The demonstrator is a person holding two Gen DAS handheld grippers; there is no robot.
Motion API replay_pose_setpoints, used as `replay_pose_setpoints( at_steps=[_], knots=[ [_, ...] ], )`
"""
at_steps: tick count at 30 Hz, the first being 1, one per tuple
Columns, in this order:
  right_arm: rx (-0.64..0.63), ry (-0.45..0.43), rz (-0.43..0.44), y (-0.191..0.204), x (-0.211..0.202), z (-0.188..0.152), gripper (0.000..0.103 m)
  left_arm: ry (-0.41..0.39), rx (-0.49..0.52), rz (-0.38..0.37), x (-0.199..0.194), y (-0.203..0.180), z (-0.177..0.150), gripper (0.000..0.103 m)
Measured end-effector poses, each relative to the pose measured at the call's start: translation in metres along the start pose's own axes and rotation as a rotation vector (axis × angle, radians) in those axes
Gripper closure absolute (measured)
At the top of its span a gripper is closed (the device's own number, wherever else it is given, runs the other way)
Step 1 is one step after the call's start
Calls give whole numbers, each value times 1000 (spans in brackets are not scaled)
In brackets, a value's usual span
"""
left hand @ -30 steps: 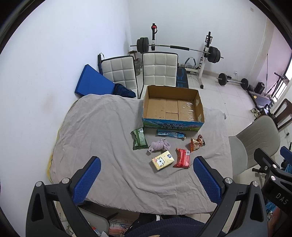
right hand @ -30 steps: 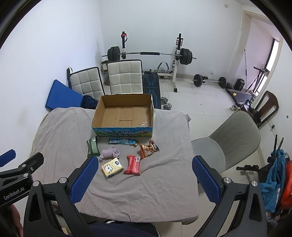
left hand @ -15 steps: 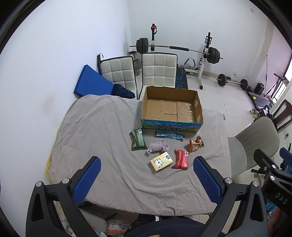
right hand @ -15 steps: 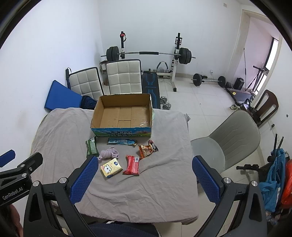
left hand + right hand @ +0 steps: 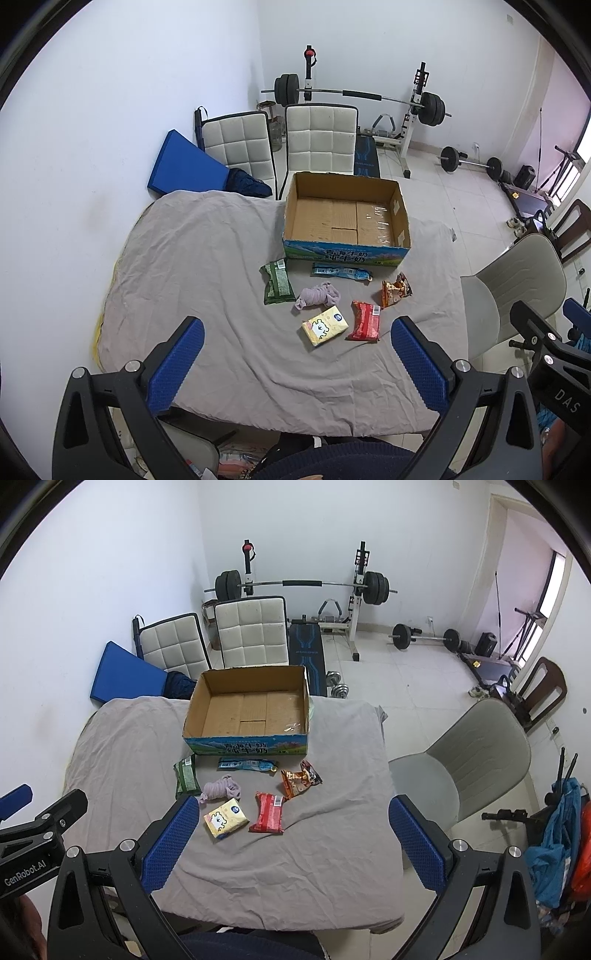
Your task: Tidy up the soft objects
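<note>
An empty open cardboard box (image 5: 347,236) (image 5: 247,747) stands on a table under a grey cloth (image 5: 207,258) (image 5: 295,867). In front of it lie a green packet (image 5: 277,282) (image 5: 185,777), a blue packet (image 5: 341,272) (image 5: 246,764), a bundled lilac cloth (image 5: 318,295) (image 5: 221,788), an orange packet (image 5: 396,291) (image 5: 299,780), a red packet (image 5: 365,320) (image 5: 268,808) and a yellow tissue pack (image 5: 325,325) (image 5: 226,819). My left gripper (image 5: 297,363) and right gripper (image 5: 293,843) are open and empty, held high above the near table edge.
Two white padded chairs (image 5: 291,147) and a blue mat (image 5: 184,170) stand behind the table. A grey chair (image 5: 469,760) is at the table's right side. A barbell rack (image 5: 303,587) and weights stand on the floor beyond.
Both grippers have drifted slightly; the table and objects sit a little higher in both views. Nothing on the table has moved.
</note>
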State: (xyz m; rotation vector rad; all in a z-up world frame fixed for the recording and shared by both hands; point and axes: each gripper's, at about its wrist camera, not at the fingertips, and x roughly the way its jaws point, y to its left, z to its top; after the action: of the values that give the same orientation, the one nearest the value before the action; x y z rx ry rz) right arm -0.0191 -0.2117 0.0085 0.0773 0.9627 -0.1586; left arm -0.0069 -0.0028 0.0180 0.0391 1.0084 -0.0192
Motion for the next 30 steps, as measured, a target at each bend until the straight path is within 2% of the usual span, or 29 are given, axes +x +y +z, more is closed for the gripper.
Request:
replay_pose_setpoints(
  at_steps=[5,9,12,15,18,23,26,30],
  knots=[
    [27,51,14,-8,27,2,0,16,-2,-28,18,-5,4,0],
    [54,160,39,-18,81,5,0,55,8,-45,53,-7,13,0],
    [71,278,63,-23,149,-1,0,98,47,-37,96,-10,18,0],
    [72,398,82,-20,224,-15,0,173,101,-29,154,-16,15,0],
    [72,505,97,-13,298,-35,0,284,158,-32,218,-23,3,0],
    [103,629,81,5,404,-71,1,465,249,-50,320,-38,-28,0],
    [166,722,100,9,461,-89,6,524,285,-31,358,-43,-46,0],
    [198,772,144,19,504,-103,7,583,326,-29,392,-45,-61,0]
  ],
)
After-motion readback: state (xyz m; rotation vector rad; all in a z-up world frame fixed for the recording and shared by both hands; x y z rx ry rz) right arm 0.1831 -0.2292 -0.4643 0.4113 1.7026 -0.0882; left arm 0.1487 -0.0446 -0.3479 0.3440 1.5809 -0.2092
